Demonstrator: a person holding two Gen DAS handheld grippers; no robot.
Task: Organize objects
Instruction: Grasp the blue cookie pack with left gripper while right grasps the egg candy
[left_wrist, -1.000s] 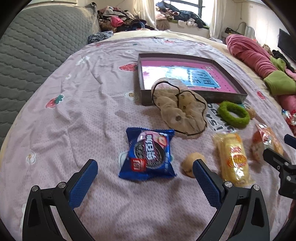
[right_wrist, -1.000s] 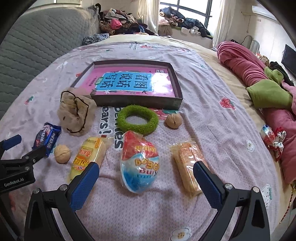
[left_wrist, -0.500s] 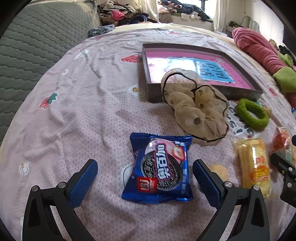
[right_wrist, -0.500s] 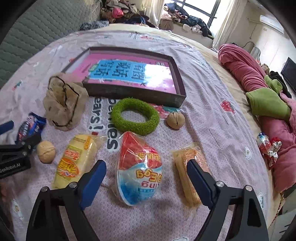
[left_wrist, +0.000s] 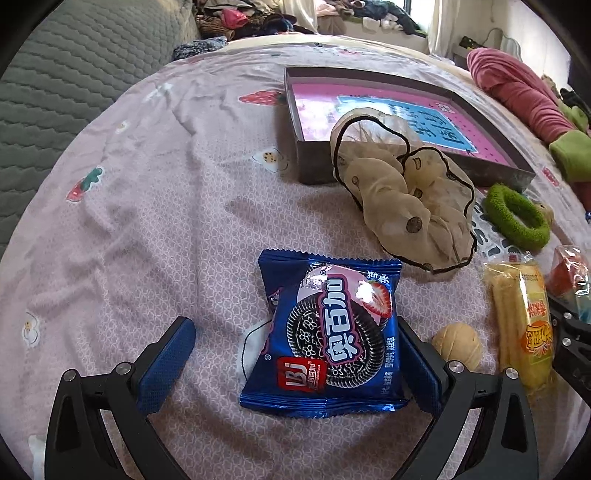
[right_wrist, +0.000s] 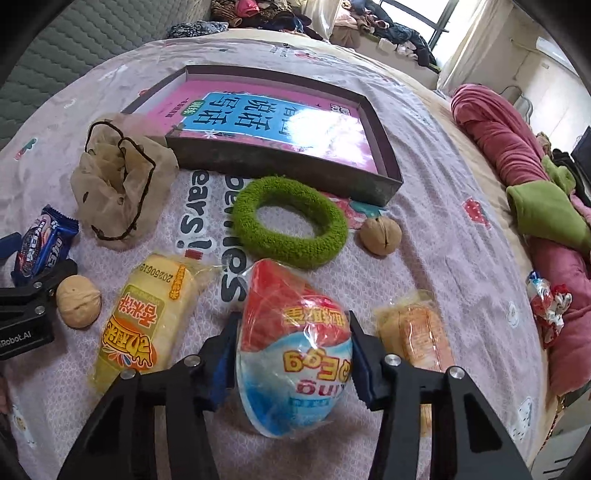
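A blue cookie packet (left_wrist: 325, 339) lies flat on the pink bedsheet between the fingers of my left gripper (left_wrist: 291, 365). That gripper is open wide: its right pad sits at the packet's edge and its left pad stands well off. In the right wrist view, my right gripper (right_wrist: 293, 363) is closing on a red, white and blue egg-shaped snack bag (right_wrist: 291, 354), and both pads touch its sides. A shallow dark box (right_wrist: 280, 166) with a pink and blue book in it rests farther back on the bed.
A beige scrunchie (left_wrist: 402, 192) leans on the box's front. A green ring scrunchie (right_wrist: 291, 221), two walnuts (right_wrist: 78, 301) (right_wrist: 380, 234), a yellow bread packet (right_wrist: 147, 317) and an orange packet (right_wrist: 421, 336) surround the egg bag. Pink bedding (right_wrist: 517, 147) lies on the right and a grey headboard (left_wrist: 55, 74) on the left.
Both grippers have sunk toward the bed. The cookie packet has come in between the left fingers. The right jaws have narrowed from wide apart onto the egg bag.
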